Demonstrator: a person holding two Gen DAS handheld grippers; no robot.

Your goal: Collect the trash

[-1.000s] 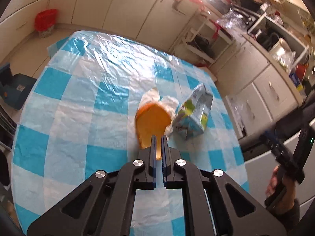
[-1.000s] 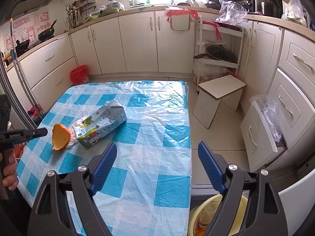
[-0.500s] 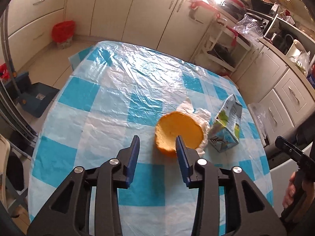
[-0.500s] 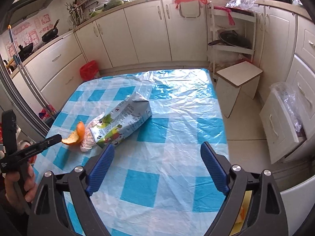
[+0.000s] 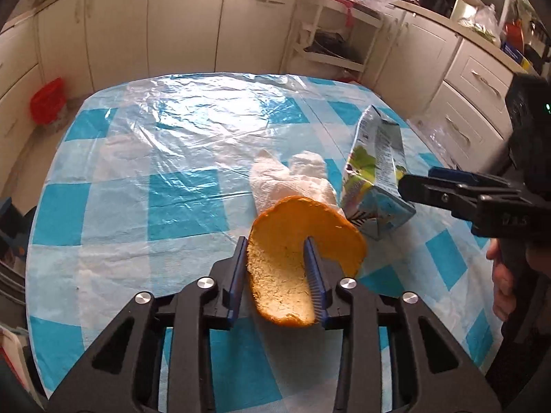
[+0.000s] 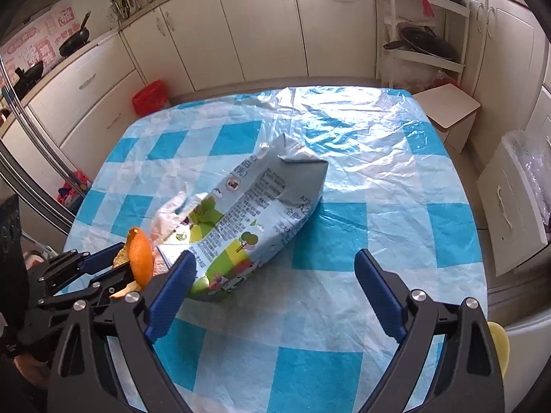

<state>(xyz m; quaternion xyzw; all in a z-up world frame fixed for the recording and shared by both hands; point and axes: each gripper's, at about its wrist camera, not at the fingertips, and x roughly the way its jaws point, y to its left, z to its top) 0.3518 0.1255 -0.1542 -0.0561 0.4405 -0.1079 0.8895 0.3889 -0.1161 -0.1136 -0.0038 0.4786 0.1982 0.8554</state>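
Observation:
An orange peel [image 5: 292, 247] stands on the blue-checked tablecloth [image 5: 172, 189]. My left gripper [image 5: 277, 258] is open, its fingers either side of the peel without pressing it; in the right wrist view the peel [image 6: 139, 258] sits between them. A crumpled white tissue [image 5: 292, 179] lies just behind the peel. A flattened milk carton [image 6: 248, 220] lies beside it; it also shows in the left wrist view [image 5: 375, 175]. My right gripper [image 6: 275, 275] is wide open and empty, just in front of the carton's near end.
A yellow bowl [image 6: 499, 344] peeks out below the table's right edge. A white stool [image 6: 451, 110] stands past the far right corner. A red bin [image 6: 149, 98] sits on the floor by the cabinets. White cabinets ring the room.
The left gripper let go of the peel, opened, and now has its fingers around it again. The right gripper has moved in close to the carton.

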